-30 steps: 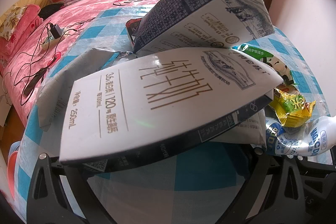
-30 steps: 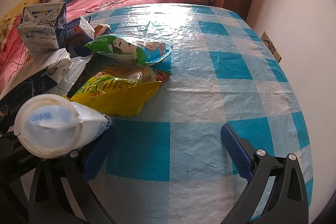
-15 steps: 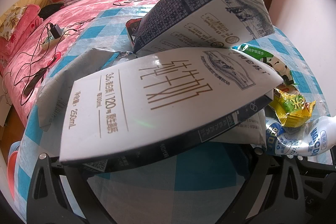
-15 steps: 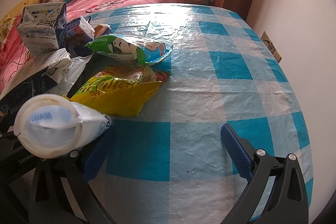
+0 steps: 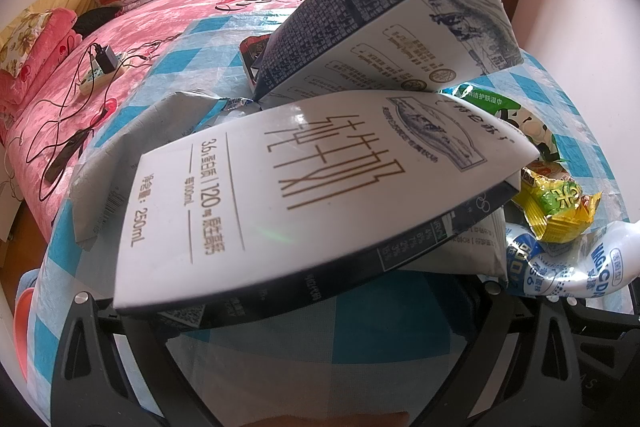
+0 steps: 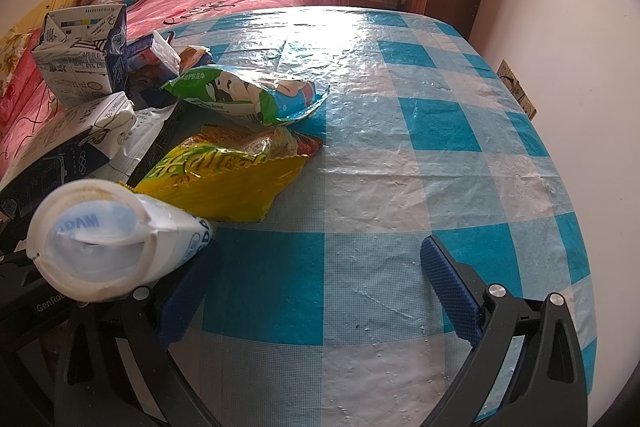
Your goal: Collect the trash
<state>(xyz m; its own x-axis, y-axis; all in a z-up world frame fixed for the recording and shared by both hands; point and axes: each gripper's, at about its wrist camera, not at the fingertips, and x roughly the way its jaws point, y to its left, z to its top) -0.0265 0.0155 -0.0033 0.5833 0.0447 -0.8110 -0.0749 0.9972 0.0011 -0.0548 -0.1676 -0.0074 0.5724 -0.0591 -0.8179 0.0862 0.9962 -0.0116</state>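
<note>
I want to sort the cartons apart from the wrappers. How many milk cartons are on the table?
2 for certain: one lying flat right in front of the left gripper, one standing behind it at the pile's far end. A grey pack and small boxes nearby might hide more.

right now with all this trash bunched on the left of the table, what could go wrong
The flattened milk carton covers the left gripper's jaws, so closing there is blind and may also catch the packaging under it. The white bottle lies against the right gripper, outside its open jaws; a sideways move could roll it. The upright carton stands near the table edge and could topple.
</note>
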